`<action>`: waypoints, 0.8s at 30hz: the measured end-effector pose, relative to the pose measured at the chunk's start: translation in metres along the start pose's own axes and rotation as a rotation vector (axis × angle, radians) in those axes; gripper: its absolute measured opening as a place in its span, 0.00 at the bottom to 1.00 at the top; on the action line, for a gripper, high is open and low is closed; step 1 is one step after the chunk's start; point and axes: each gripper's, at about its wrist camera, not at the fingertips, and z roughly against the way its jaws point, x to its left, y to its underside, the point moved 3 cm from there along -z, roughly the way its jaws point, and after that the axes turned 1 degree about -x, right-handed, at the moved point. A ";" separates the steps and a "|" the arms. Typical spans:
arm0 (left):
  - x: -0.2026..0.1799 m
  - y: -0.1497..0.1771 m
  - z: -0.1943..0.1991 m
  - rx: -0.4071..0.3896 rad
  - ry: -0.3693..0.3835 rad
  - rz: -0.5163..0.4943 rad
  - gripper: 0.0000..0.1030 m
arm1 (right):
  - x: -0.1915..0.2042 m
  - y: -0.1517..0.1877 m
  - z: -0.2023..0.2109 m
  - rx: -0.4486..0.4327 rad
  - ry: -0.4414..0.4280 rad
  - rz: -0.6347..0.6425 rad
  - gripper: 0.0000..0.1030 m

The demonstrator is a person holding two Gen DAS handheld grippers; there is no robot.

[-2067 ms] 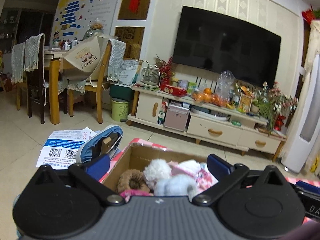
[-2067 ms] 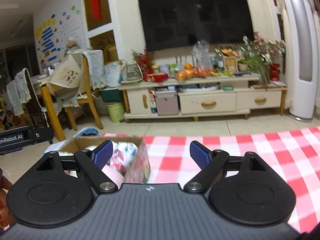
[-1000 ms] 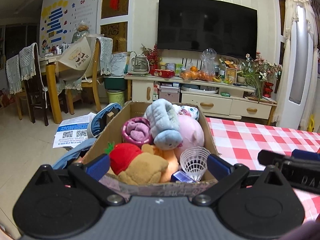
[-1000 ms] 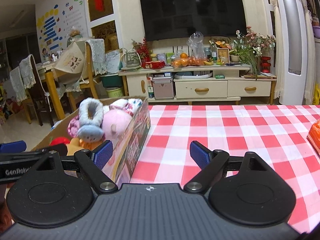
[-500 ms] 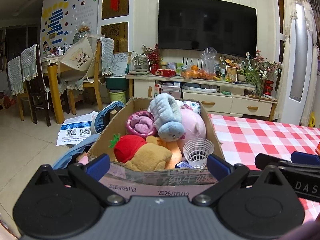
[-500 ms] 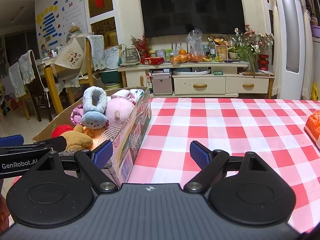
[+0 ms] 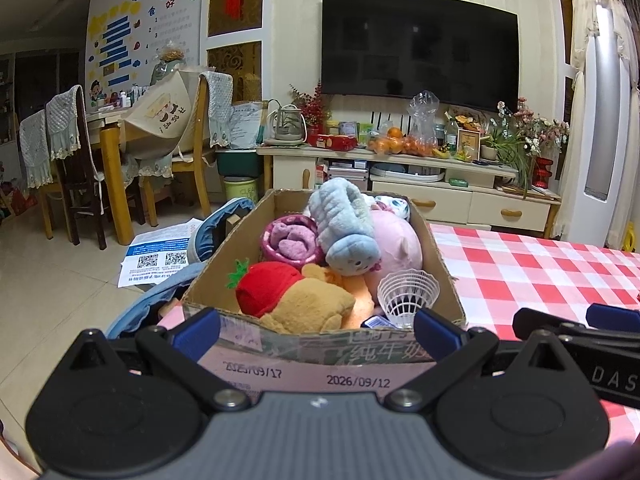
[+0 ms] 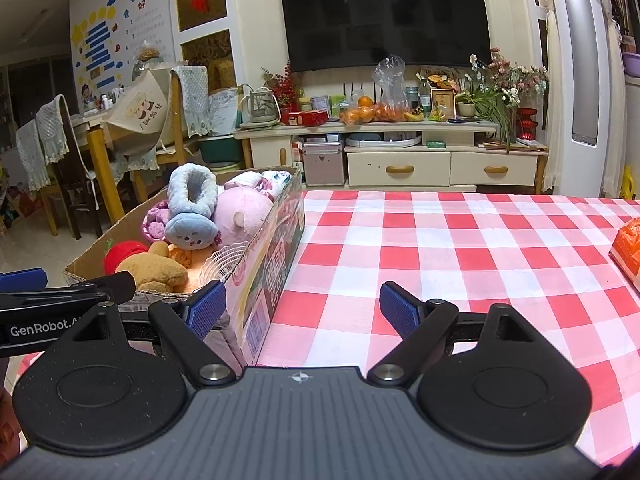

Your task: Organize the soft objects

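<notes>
A cardboard box (image 7: 432, 244) stands on the left end of the checked table and is full of soft toys: a light blue plush slipper (image 7: 344, 228), a pink plush (image 7: 394, 242), a purple roll (image 7: 292, 240), a red plush (image 7: 266, 286) and a tan bear (image 7: 312, 308). A white shuttlecock (image 7: 406, 292) lies at its near right corner. My left gripper (image 7: 316, 330) is open, its fingers on either side of the box's near wall. My right gripper (image 8: 302, 308) is open and empty at the box's (image 8: 276, 248) near right corner, over the cloth.
The red-and-white checked tablecloth (image 8: 460, 248) stretches right of the box. An orange packet (image 8: 628, 250) lies at the far right edge. Beyond the table are a TV cabinet (image 8: 400, 160), dining chairs (image 7: 80, 160) and papers on the floor (image 7: 156, 256).
Both grippers have drawn back and come lower; the box, first seen from low beside the table, now sits close in front of the left gripper. Both stay open.
</notes>
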 end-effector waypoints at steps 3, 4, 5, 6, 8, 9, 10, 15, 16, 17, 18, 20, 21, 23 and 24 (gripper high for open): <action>0.000 0.000 0.000 -0.002 -0.005 -0.001 0.99 | -0.001 0.000 -0.001 -0.002 0.000 0.001 1.00; 0.001 0.000 0.000 -0.002 -0.006 0.000 0.99 | -0.001 0.000 -0.001 -0.003 0.000 0.001 1.00; 0.001 0.000 0.000 -0.002 -0.007 0.000 0.99 | -0.001 0.000 -0.001 -0.003 0.001 0.001 1.00; 0.001 0.000 0.000 -0.004 -0.007 0.001 0.99 | -0.001 0.000 0.000 -0.005 0.001 0.001 1.00; 0.002 0.000 0.000 -0.006 -0.008 0.001 0.99 | -0.001 0.000 0.000 -0.008 -0.001 0.000 1.00; 0.003 0.000 0.000 -0.007 -0.008 0.001 0.99 | -0.001 0.000 0.000 -0.008 -0.002 0.000 1.00; 0.004 0.000 0.000 -0.007 -0.008 0.002 0.99 | -0.002 0.000 0.000 -0.009 -0.002 0.000 1.00; 0.005 0.000 0.000 -0.008 -0.012 0.001 0.99 | -0.002 0.000 0.000 -0.013 -0.004 0.006 1.00; 0.005 0.000 0.000 -0.007 -0.011 0.001 0.99 | -0.002 0.000 0.000 -0.014 -0.004 0.006 1.00; 0.005 0.000 0.000 -0.006 -0.011 0.002 0.99 | -0.002 0.000 0.000 -0.014 -0.006 0.007 1.00; 0.005 0.000 0.000 -0.005 -0.012 0.003 0.99 | -0.002 0.000 0.000 -0.014 -0.007 0.006 1.00; 0.005 0.000 -0.001 -0.004 -0.011 0.004 0.99 | -0.003 0.000 -0.001 -0.013 -0.009 0.005 1.00; 0.005 0.000 -0.001 -0.005 -0.011 0.004 0.99 | -0.004 -0.001 -0.001 -0.013 -0.009 0.004 1.00; 0.005 0.000 -0.001 -0.006 -0.011 0.003 0.99 | -0.005 -0.001 -0.001 -0.013 -0.010 0.002 1.00; 0.006 0.000 -0.001 -0.006 -0.011 0.003 0.99 | -0.005 -0.001 -0.001 -0.014 -0.010 0.002 1.00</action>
